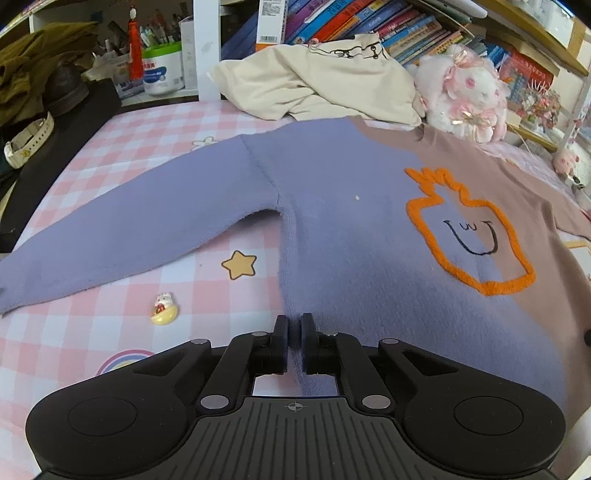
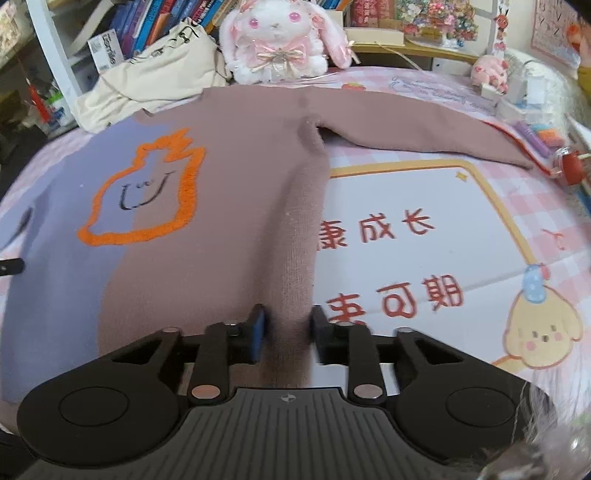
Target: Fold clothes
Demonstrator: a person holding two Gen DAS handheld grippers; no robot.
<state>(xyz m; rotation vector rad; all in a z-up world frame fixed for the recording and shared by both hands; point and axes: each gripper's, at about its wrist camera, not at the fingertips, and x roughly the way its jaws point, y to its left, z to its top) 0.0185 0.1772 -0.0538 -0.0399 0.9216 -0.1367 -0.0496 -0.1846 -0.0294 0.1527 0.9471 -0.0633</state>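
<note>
We work over a bed whose sheet (image 1: 122,162) is pink-and-white check, printed with a star, a rainbow and, on the right side, a large white panel (image 2: 424,236) with red characters and a yellow dog. Behind it runs a crowded shelf of books (image 1: 369,18); a white plush rabbit (image 2: 277,37) sits at the head of the bed, and a cream garment (image 1: 314,85) lies bunched beside it. At the left edge we see olive cloth, a white strap and a tub with a green lid. A small toy (image 1: 164,304) lies on the sheet near the left sleeve.

The sweater (image 1: 351,206) lies spread front-up across the bed — one half lilac, the other dusty brown, with an orange outlined figure and a stitched face on the chest. Both sleeves reach outward, flat on the sheet.

Our left gripper (image 1: 294,332) sits at the lilac side edge near the hem, its jaws drawn almost together with a thin fold of knit between them. Our right gripper (image 2: 288,328) is at the brown side edge; its jaws stand wider and a raised ridge of brown knit fills the gap, touching both pads — the fabric is lifted into a crease running up toward the armpit.
</note>
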